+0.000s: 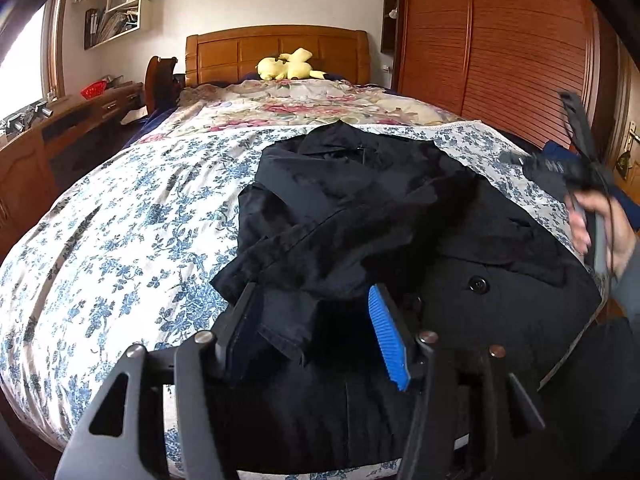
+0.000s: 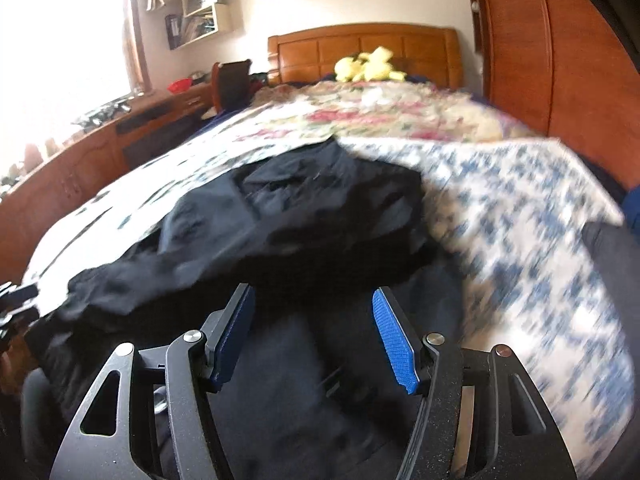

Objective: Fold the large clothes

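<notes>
One black coat [image 1: 360, 208] lies crumpled across the near half of the bed [image 1: 120, 240], on a sheet printed with blue flowers. A sleeve [image 1: 280, 320] is folded over its body and ends just ahead of the left gripper [image 1: 316, 312]; a dark button [image 1: 479, 285] shows on the cloth to the right of that gripper. The left fingers [image 1: 386, 332] stand well apart, their blue pads clear of the cloth, with the sleeve's cuff lying between them but not pinched. The right gripper [image 2: 316, 320] hangs over the near part of the coat in a blurred view, its fingers [image 2: 394, 340] also wide and holding nothing. In the left wrist view a hand [image 1: 600, 232] grips the right gripper's handle at the right edge. Farther up the bed lies a quilt with pink flowers [image 1: 300, 104], then a yellow plush toy [image 1: 290, 65] against the wooden headboard [image 1: 240, 52]. A wooden desk [image 1: 80, 116] runs along the left wall, and a wooden wardrobe [image 1: 500, 52] stands to the right.
</notes>
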Demonstrator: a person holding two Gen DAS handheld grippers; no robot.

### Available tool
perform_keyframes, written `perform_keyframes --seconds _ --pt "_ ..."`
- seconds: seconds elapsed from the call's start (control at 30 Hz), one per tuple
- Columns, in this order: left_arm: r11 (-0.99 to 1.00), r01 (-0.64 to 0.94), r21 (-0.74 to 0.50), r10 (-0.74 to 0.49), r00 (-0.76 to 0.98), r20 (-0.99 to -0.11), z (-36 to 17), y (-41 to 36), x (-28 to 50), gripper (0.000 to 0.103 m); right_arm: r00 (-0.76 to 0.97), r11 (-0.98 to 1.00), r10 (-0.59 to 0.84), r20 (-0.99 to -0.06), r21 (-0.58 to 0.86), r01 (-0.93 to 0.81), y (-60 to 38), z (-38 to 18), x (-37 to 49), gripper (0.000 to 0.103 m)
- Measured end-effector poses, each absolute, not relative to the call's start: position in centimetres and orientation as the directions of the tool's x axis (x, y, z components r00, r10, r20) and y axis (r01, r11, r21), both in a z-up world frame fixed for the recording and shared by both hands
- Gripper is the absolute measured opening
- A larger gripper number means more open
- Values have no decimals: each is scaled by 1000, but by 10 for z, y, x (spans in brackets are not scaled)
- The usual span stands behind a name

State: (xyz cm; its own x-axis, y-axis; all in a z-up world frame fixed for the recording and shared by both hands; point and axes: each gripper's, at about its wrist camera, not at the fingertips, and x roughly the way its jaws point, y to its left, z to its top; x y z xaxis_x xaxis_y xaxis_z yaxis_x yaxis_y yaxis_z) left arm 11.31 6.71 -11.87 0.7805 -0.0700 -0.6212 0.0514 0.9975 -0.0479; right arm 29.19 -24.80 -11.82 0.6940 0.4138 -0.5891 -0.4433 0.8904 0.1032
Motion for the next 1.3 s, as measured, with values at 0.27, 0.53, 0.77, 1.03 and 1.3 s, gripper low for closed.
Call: perform_keyframes --seconds 0.27,0.53,0.77,1.03,1.3 --pt "997 60 -45 -75 780 -622 -118 68 112 54 695 931 328 -640 97 -351 -269 -118 391 63" --pt "998 15 -69 -54 792 -608 -118 78 109 54 559 938 321 -765 175 -299 -286 -178 449 47" --pt "997 -10 -71 -35 798 -602 -116 88 106 54 565 947 302 -768 175 -268 -305 -188 453 8" --pt "998 -16 -63 -26 786 -618 -125 88 106 54 641 976 178 -746 53 -210 -313 -173 438 26" --pt "998 -33 -61 -12 785 -619 -128 89 106 54 655 912 321 -684 36 -409 -252 -138 392 39"
